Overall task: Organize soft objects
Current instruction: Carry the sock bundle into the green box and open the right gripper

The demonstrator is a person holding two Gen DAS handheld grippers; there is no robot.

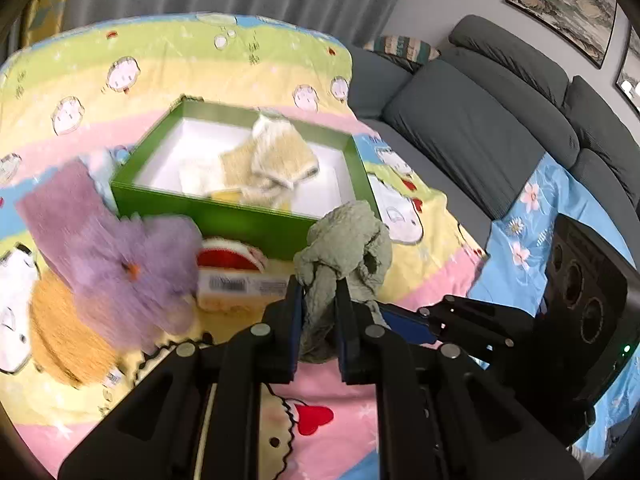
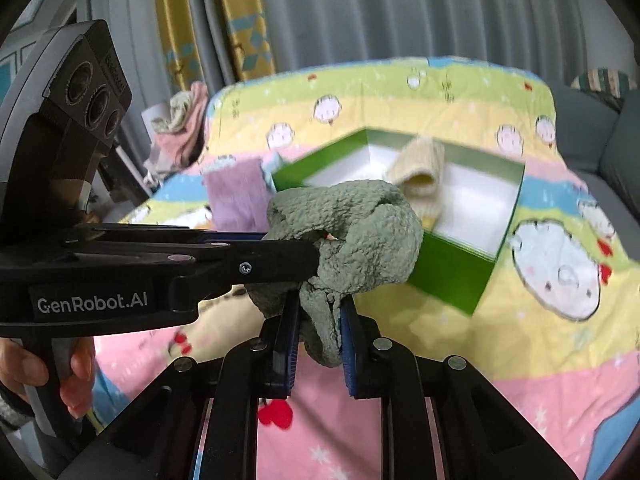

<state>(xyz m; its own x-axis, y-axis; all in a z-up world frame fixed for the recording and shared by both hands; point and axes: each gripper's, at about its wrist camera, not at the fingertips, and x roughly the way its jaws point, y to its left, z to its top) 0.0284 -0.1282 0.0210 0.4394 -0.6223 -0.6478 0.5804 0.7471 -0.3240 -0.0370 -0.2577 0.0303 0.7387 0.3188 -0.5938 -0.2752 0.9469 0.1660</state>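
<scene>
A grey-green fuzzy sock [image 1: 344, 248] is bunched up and held above the quilt by both grippers. My left gripper [image 1: 319, 292] is shut on its lower part. My right gripper [image 2: 320, 304] is shut on the same sock [image 2: 360, 236]; the left gripper [image 2: 308, 254] reaches into it from the left in the right wrist view. Behind it stands a green box [image 1: 224, 212] with a white inside, holding cream and yellow socks [image 1: 276, 160]. The box also shows in the right wrist view [image 2: 452, 276]. A purple sock [image 1: 112, 248] and an orange one [image 1: 60, 328] lie left of the box.
A red and white item [image 1: 228, 254] and a labelled packet [image 1: 240, 286] lie in front of the box. A cartoon quilt [image 1: 160, 64] covers the surface. A grey sofa [image 1: 480, 132] is at the right. A pile of clothes [image 2: 180, 128] sits by the curtain.
</scene>
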